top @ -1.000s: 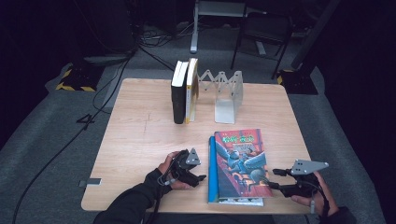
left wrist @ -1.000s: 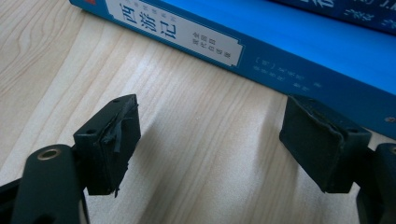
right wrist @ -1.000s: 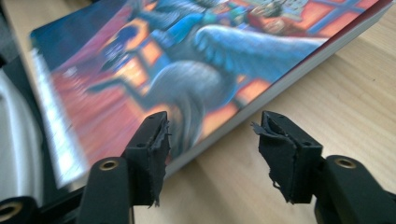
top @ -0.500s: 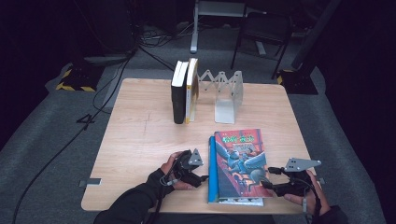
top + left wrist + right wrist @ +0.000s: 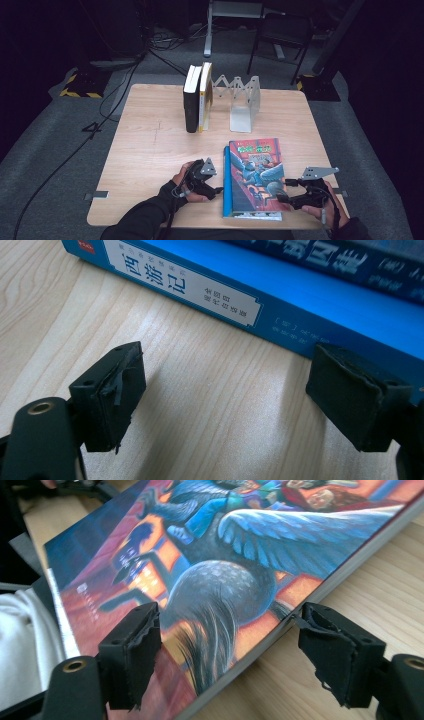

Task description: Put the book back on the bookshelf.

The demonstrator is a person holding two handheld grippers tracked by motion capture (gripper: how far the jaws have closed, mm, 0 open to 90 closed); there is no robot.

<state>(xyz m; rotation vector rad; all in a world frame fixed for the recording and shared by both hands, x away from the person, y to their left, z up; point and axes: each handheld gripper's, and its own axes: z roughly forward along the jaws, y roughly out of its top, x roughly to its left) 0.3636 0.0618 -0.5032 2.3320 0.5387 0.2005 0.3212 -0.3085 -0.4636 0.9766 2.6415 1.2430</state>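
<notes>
While both jaws gape, left gripper (image 5: 225,395) nr blue book (image 5: 320,305) spine "西游记", right gripper (image 5: 227,652) astride illustrated book (image 5: 220,575) edge.

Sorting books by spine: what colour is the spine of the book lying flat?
Bright blue spine with a white title label, best in the left gripper view.

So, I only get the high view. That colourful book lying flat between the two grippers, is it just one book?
Observer: Two, stacked. The left gripper view shows a blue book under the illustrated book, with a white label of Chinese characters on its spine.
Operator: Is the left gripper holding it?
Observer: No. The left gripper is open, with bare table between its jaws.
Operator: And the right?
Observer: The right gripper is open too, one jaw over the cover, the other beyond the book's edge.
</notes>
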